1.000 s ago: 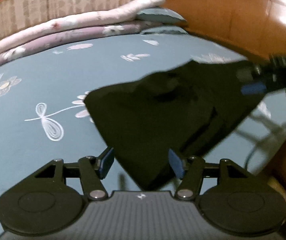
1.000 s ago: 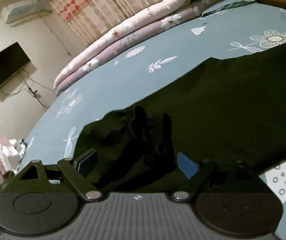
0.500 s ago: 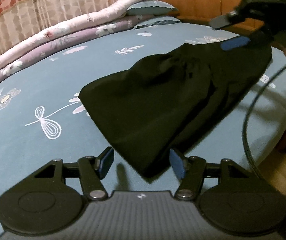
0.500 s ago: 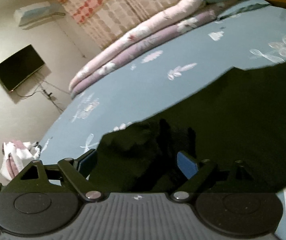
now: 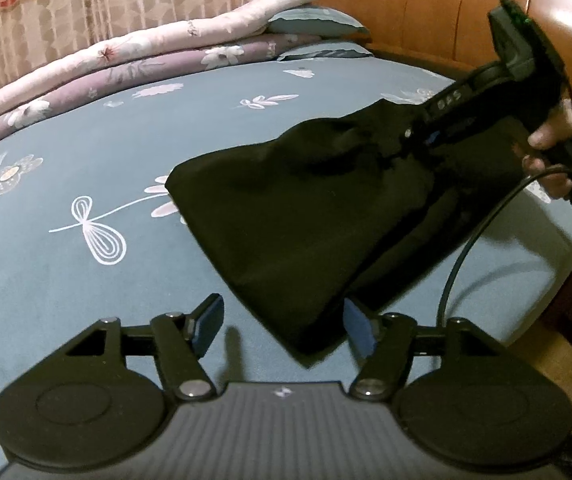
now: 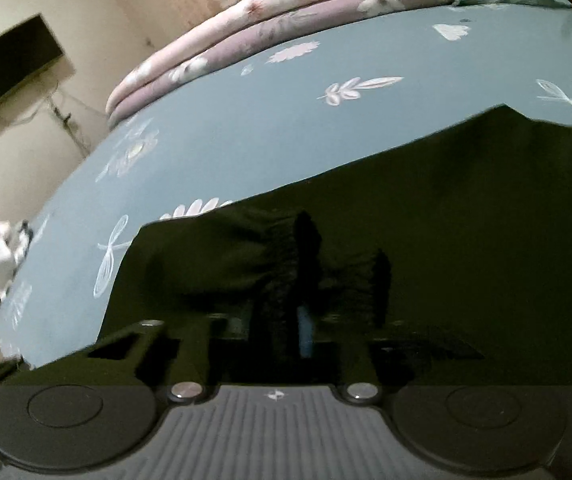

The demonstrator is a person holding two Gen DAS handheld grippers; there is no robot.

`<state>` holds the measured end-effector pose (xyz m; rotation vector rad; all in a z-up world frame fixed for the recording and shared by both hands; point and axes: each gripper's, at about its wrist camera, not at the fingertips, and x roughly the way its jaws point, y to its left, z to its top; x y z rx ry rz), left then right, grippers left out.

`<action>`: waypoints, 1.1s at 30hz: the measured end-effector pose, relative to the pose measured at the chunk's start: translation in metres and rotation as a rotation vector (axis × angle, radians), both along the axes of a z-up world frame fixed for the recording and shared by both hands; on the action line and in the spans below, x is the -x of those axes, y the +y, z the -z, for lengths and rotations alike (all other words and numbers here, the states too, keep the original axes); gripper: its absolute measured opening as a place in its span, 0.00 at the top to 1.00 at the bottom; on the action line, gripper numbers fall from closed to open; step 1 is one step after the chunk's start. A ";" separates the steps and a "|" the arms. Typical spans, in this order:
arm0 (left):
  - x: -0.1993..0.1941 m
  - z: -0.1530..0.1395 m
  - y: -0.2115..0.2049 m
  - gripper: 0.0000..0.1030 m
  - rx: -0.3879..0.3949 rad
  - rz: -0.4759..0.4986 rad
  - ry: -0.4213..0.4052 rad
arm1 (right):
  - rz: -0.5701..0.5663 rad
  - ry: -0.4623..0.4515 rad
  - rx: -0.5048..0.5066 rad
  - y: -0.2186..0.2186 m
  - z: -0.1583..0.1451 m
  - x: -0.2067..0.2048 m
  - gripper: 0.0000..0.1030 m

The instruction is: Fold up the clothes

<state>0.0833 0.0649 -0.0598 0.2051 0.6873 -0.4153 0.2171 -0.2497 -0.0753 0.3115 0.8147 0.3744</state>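
garment: black garment point(image 5: 302, 216) is lying on the blue floral bed sheet point(image 5: 86, 152), near the bed's near edge; exact type is not telling from these views, dark and partly folded
garment axis: in the left wrist view its long axis is running diagonally, from a narrow corner low and near the left gripper up and rightward to the wider bunched end by the right gripper
garment pointing: narrow corner is pointing toward the left gripper; wide end is lying toward the wooden headboard point(image 5: 426, 12)
right gripper: right gripper point(image 6: 306, 328) has just been closing and is now pinching the bunched cloth, jaws nearly together with fabric between them; in the left wrist view it is seen gripping the upper right end
left gripper: left gripper point(image 5: 282, 322) is standing released, jaws apart, garment corner lying between the pads, not pressed
step: looks like grasp phase, one end secured, other corner waiting for the clamp
next move: probably calls for closing the left jaws on the near corner, then lifting both ends to lay or fold the cloth evenly
surroundings: rolled quilts point(image 5: 134, 56) are lying along the far side of the bed; a person's hand point(image 5: 562, 148) is holding the right gripper handle
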 end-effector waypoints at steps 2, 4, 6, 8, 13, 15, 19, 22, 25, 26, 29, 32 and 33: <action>-0.001 -0.001 0.002 0.35 0.011 -0.001 0.001 | -0.006 -0.031 -0.003 0.000 -0.015 0.005 0.84; -0.001 -0.002 0.003 0.35 0.021 -0.003 0.000 | -0.012 -0.063 -0.017 -0.001 -0.031 0.014 0.84; -0.001 -0.002 0.004 0.35 0.027 -0.003 0.000 | -0.002 -0.076 -0.022 -0.004 -0.040 0.024 0.84; -0.002 -0.001 0.004 0.35 0.028 -0.004 -0.001 | 0.017 -0.055 -0.023 -0.008 -0.039 0.031 0.84; -0.005 0.001 0.004 0.34 0.028 -0.002 0.009 | 0.111 0.068 -0.038 -0.021 0.000 0.031 0.74; -0.005 0.002 0.003 0.34 0.025 -0.003 0.010 | 0.122 0.048 -0.064 -0.026 0.000 0.037 0.64; -0.008 0.001 0.007 0.34 0.045 -0.004 0.015 | 0.177 -0.002 -0.048 -0.036 -0.007 0.041 0.17; -0.010 0.000 0.010 0.34 0.072 -0.008 0.021 | 0.161 0.017 -0.070 -0.039 0.003 0.022 0.17; -0.010 -0.003 0.012 0.34 0.100 -0.013 0.024 | 0.133 0.051 -0.102 -0.042 0.016 -0.006 0.17; -0.010 -0.004 0.014 0.34 0.109 -0.016 0.026 | 0.114 0.060 -0.112 -0.040 0.019 -0.014 0.17; -0.012 -0.006 0.019 0.34 0.128 -0.038 0.035 | 0.056 0.062 -0.091 -0.028 0.020 -0.030 0.49; -0.014 -0.008 0.026 0.34 0.150 -0.060 0.046 | 0.002 0.051 -0.061 -0.017 0.017 -0.039 0.63; -0.015 -0.010 0.028 0.34 0.161 -0.066 0.051 | -0.010 0.033 -0.052 -0.014 0.013 -0.041 0.63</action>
